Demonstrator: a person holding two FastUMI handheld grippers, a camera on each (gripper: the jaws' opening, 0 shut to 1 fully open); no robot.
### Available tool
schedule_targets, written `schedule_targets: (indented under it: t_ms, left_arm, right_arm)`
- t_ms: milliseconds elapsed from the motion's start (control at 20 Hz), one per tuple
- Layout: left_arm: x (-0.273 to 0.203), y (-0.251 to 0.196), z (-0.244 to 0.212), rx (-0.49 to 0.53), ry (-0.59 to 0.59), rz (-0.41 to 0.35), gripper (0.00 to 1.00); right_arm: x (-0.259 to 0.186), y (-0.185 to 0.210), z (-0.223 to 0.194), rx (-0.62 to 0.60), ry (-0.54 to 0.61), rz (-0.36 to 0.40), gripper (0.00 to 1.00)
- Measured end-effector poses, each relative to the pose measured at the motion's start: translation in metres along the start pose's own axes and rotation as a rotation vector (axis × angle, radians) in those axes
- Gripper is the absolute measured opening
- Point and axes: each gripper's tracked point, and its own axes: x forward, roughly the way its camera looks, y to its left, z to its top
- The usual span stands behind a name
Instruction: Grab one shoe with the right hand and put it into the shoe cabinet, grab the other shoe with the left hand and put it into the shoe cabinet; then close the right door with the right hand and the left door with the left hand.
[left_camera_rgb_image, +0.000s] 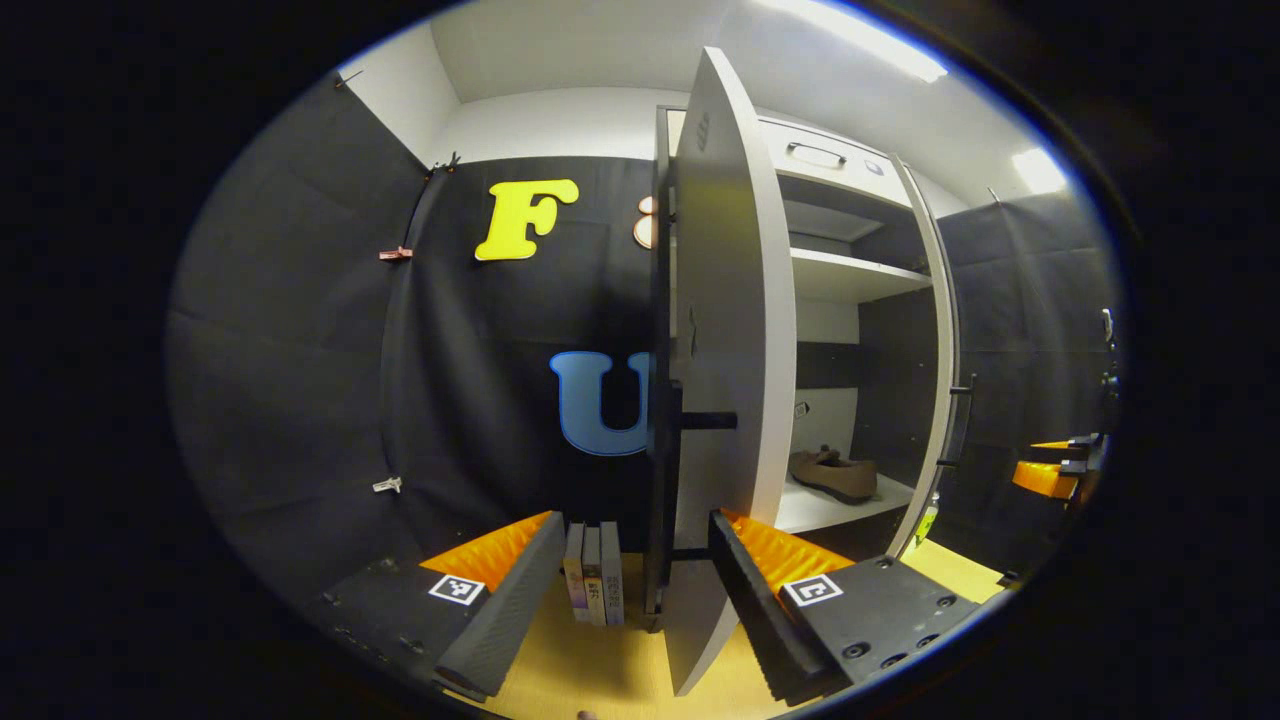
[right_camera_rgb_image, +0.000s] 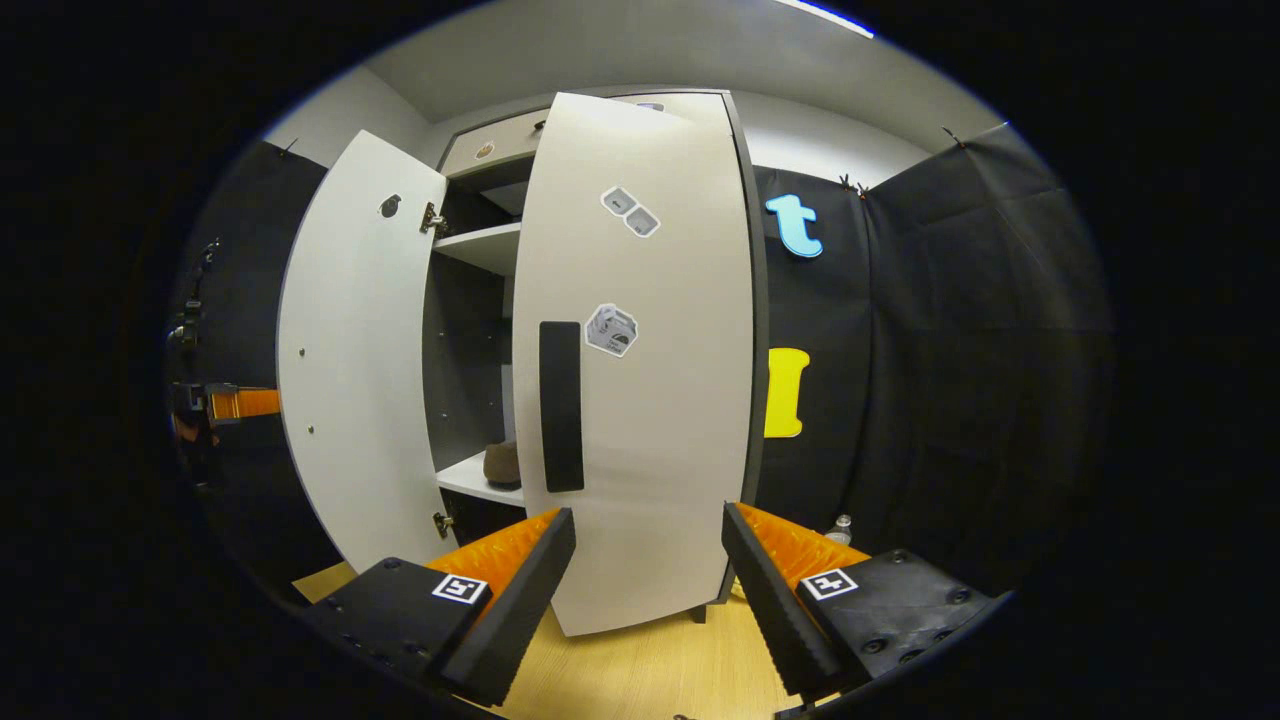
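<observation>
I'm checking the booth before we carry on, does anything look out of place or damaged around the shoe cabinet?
Nothing looks damaged or spilled. Both cabinet doors hang ajar: the left door is wide open and the right door partly closed. A brown shoe lies flat on the lower shelf. Both grippers are open and empty.

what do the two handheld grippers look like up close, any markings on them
Both look alike. The left gripper and the right gripper each have two long wedge-shaped jaws with ribbed, saw-toothed inner faces. Each jaw sits on a flat block with visible screw heads, and each block carries a small square black-and-white tag. No cables or sleeves are visible.
</observation>
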Motion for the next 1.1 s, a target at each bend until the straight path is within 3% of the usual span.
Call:
schedule_targets:
  t_ms: [250, 500, 550, 700, 1000, 1100]
  left_arm:
    - [0.009, -0.04, 0.003, -0.006, -0.003, -0.084, 0.97]
    - [0.027, -0.095, 0.001, -0.019, -0.002, -0.184, 0.89]
    - [0.037, -0.105, 0.0, -0.028, 0.001, -0.203, 0.93]
    - [0.061, -0.141, 0.0, -0.042, 0.01, -0.265, 0.93]
    - [0.073, -0.193, 0.004, 0.076, 0.014, -0.297, 0.92]
    - [0.067, -0.198, -0.001, 0.063, 0.022, -0.308, 0.94]
  right_arm:
    - [0.01, 0.0, 0.004, -0.001, -0.005, 0.025, 0.98]
    - [0.019, 0.003, 0.001, -0.002, 0.003, 0.067, 0.98]
    - [0.021, 0.001, 0.0, -0.007, 0.007, 0.076, 0.98]
    - [0.023, 0.002, -0.003, 0.003, 0.014, 0.102, 0.98]
    - [0.016, 0.001, -0.002, 0.014, 0.013, 0.14, 0.98]
    - [0.017, 0.001, 0.0, 0.027, 0.009, 0.147, 0.98]
